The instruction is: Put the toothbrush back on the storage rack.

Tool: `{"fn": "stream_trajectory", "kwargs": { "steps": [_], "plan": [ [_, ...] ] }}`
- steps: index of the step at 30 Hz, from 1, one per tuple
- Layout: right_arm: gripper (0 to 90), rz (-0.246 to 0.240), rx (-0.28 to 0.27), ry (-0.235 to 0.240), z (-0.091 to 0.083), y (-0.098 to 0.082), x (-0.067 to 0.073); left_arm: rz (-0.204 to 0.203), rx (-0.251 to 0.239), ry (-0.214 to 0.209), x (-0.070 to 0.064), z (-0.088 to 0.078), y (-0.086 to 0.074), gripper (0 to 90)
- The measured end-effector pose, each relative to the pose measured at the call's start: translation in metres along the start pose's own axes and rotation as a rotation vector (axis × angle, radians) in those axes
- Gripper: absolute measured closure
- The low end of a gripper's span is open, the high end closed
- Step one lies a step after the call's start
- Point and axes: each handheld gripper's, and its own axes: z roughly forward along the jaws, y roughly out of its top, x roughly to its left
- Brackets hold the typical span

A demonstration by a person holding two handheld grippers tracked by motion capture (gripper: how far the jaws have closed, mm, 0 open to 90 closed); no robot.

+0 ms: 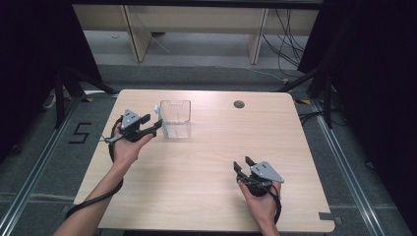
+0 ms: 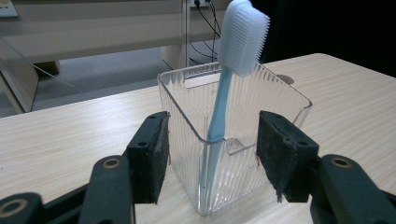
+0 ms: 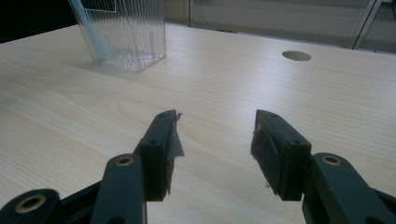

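Light wood covers the table (image 1: 196, 172), which has rounded corners and a small round hole (image 1: 239, 104) near its far edge. From the high view, grey floor lies all around it, dark curtains hang at both sides, and pale furniture legs stand at the back with black cables by them. A clear plastic cup (image 1: 175, 119) stands on the far left part of the table. The left gripper (image 1: 156, 124) is just beside the cup, and the right gripper (image 1: 244, 163) is well apart from it, near the front right. From the left gripper view, the cup (image 2: 233, 140) has ribbed sides, and a blue toothbrush (image 2: 219, 107) stands in it, leaning, with its white bristles up. The jaws are apart, one on each side of the cup, and not pressing it. From the right gripper view, the jaws are wide apart over bare wood with nothing between them. The cup (image 3: 126, 32) stands far off on the left, and the hole (image 3: 296, 55) on the right.
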Motion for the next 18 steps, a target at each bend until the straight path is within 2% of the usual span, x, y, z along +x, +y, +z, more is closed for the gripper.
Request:
{"fn": "stream_trajectory", "kwargs": {
  "steps": [5,6,8,10,11,12,14,15,18],
  "plan": [
    [50.4,0.001,0.0,-0.001,0.0,0.0,0.0,0.004,0.002,-0.006,-0.001,-0.006,-0.002,43.3],
    [50.4,0.019,0.004,0.0,0.0,0.0,0.001,0.007,0.003,-0.007,-0.002,-0.007,-0.002,43.2],
    [50.4,-0.003,-0.001,-0.012,-0.001,0.0,-0.001,0.001,0.003,-0.008,-0.003,-0.01,-0.004,43.0],
    [50.4,-0.006,-0.005,-0.015,-0.001,0.0,-0.001,0.003,0.004,-0.01,-0.004,-0.012,-0.006,42.8],
    [50.4,0.019,0.004,-0.005,-0.001,0.0,0.0,0.002,0.006,-0.009,-0.004,-0.013,-0.007,42.7],
    [50.4,0.019,0.004,-0.002,-0.001,0.0,0.0,0.011,-0.011,-0.021,-0.004,-0.013,-0.009,42.7],
    [50.4,0.018,0.001,-0.001,-0.001,0.0,0.0,-0.002,0.007,-0.009,-0.005,-0.017,-0.009,42.5],
    [50.4,-0.006,-0.006,-0.012,-0.001,0.0,-0.001,-0.002,0.006,-0.009,-0.004,-0.019,-0.01,42.4],
    [50.3,-0.015,-0.01,-0.011,-0.001,0.0,-0.001,-0.002,-0.001,-0.009,-0.004,-0.023,-0.011,42.2]
  ]
}}
